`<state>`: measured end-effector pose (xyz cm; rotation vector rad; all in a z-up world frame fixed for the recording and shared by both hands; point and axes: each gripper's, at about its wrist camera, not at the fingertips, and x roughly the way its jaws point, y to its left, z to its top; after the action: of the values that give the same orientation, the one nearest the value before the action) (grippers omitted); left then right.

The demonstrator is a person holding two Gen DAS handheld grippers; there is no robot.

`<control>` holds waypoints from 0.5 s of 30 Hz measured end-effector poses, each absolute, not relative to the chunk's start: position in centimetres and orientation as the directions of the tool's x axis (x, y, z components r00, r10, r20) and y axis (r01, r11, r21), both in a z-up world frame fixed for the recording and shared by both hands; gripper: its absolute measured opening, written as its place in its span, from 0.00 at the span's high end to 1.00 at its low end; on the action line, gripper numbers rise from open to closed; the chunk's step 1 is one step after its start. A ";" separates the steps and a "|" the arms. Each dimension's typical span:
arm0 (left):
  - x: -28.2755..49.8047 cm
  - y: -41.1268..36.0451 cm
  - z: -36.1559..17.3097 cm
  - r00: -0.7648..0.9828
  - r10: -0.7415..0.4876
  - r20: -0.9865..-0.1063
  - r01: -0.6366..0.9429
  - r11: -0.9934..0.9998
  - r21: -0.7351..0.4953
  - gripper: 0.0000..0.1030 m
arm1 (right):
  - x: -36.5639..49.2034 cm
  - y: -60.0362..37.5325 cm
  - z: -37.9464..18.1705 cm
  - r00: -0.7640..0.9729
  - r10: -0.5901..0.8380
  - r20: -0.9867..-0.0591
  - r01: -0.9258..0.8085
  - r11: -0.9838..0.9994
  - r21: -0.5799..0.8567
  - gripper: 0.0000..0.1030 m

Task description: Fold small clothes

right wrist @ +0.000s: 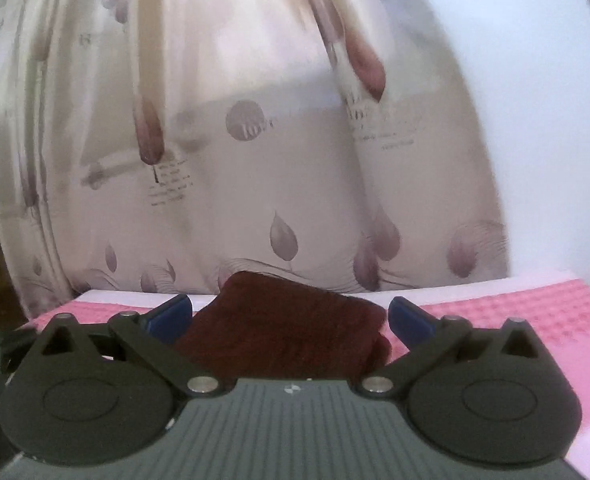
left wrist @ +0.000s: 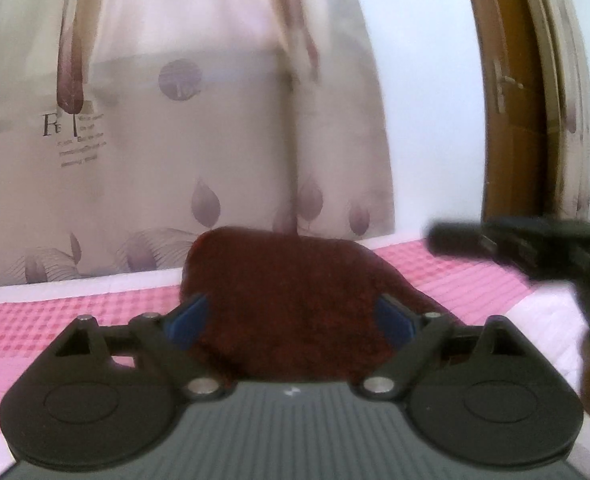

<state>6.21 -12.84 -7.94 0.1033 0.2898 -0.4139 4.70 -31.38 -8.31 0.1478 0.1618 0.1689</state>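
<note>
A dark red fuzzy cloth (left wrist: 291,300) lies folded in a compact pile on a pink checked bedspread (left wrist: 35,320). My left gripper (left wrist: 291,320) is open, its blue-padded fingers (left wrist: 187,316) on either side of the cloth's near part. The cloth also shows in the right wrist view (right wrist: 283,328), where my right gripper (right wrist: 291,316) is open with its fingers (right wrist: 409,318) wide on both sides of it. The right gripper's black body (left wrist: 535,244) shows at the right edge of the left wrist view.
A pale curtain (left wrist: 175,120) with leaf prints hangs just behind the bed. A white wall (left wrist: 427,100) and a brown door frame (left wrist: 511,100) stand at the right. The white mattress edge (right wrist: 475,282) runs along the back.
</note>
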 end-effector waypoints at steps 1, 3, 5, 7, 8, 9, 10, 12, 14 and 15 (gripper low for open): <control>6.0 -12.9 -7.8 0.877 -0.373 -0.303 0.402 0.915 0.039 0.11 | 3.3 -31.0 -8.4 0.975 0.173 -0.142 -0.150 0.976 0.155 0.00; 5.8 -12.9 -7.4 0.873 -0.364 -0.324 0.392 0.919 0.025 0.11 | 1.1 -30.5 -8.6 0.979 0.157 -0.132 -0.136 0.979 0.155 0.00; 5.6 -12.6 -7.1 0.876 -0.351 -0.332 0.374 0.927 0.009 0.10 | -0.5 -30.2 -8.8 0.979 0.149 -0.140 -0.124 0.977 0.173 0.00; 5.4 -12.2 -6.8 0.877 -0.341 -0.340 0.358 0.934 -0.014 0.03 | -1.6 -30.3 -9.0 0.977 0.147 -0.153 -0.119 0.976 0.180 0.00; 5.2 -12.0 -6.6 0.879 -0.336 -0.338 0.350 0.936 -0.020 0.01 | -2.1 -30.2 -8.9 0.978 0.133 -0.158 -0.105 0.979 0.174 0.00; 4.9 -11.9 -6.5 0.887 -0.322 -0.332 0.335 0.942 -0.019 0.01 | -2.5 -30.0 -9.0 0.978 0.125 -0.165 -0.097 0.981 0.168 0.00; 4.7 -11.8 -6.3 0.895 -0.303 -0.328 0.318 0.948 -0.008 0.00 | -2.8 -29.9 -9.1 0.978 0.122 -0.171 -0.093 0.981 0.170 0.00; 4.4 -12.1 -6.1 0.912 -0.247 -0.328 0.272 0.962 0.032 0.00 | -3.4 -30.1 -9.3 0.978 0.116 -0.175 -0.083 0.979 0.186 0.00; 4.4 -12.5 -5.9 0.915 -0.207 -0.345 0.246 0.966 0.075 0.00 | -3.7 -30.0 -9.2 0.977 0.114 -0.181 -0.080 0.979 0.186 0.00; 4.4 -12.6 -5.9 0.916 -0.194 -0.351 0.238 0.967 0.089 0.00 | -4.0 -29.9 -9.3 0.977 0.107 -0.185 -0.073 0.980 0.182 0.00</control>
<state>4.39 -12.61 -5.85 0.1315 0.3470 -0.2229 -3.95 -29.90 -9.29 0.1757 0.1959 0.0916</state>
